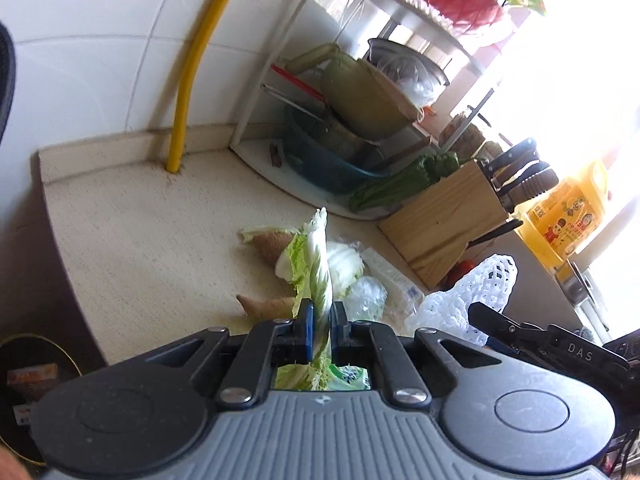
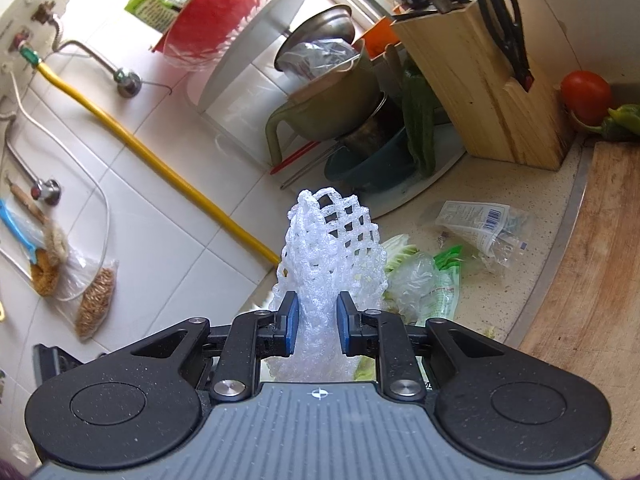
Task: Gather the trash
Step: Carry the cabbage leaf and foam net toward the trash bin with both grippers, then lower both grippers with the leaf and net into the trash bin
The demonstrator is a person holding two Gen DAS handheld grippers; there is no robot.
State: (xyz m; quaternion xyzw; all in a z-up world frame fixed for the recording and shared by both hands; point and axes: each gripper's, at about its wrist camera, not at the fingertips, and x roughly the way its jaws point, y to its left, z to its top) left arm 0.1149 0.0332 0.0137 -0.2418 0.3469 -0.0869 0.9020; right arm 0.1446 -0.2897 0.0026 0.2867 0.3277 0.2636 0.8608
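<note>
My left gripper point(image 1: 321, 322) is shut on a pale green cabbage leaf point(image 1: 318, 264) and holds it above the beige counter point(image 1: 132, 240). More cabbage scraps point(image 1: 344, 260), brown peel pieces point(image 1: 272, 244) and clear plastic wrappers point(image 1: 366, 294) lie on the counter below it. My right gripper point(image 2: 317, 320) is shut on a white foam fruit net point(image 2: 330, 248), which also shows at the right of the left wrist view point(image 1: 468, 296). Below the right gripper lie a green printed plastic bag point(image 2: 434, 284), a clear barcode wrapper point(image 2: 478, 226) and cabbage scraps point(image 2: 396, 256).
A wooden knife block point(image 2: 486, 92) stands by a white dish rack point(image 2: 248, 48) with stacked bowls and a green jug point(image 2: 332, 108). A yellow hose point(image 1: 192, 68) runs down the tiled wall. A tomato point(image 2: 586, 96), green peppers and a wooden cutting board point(image 2: 592, 304) sit at right.
</note>
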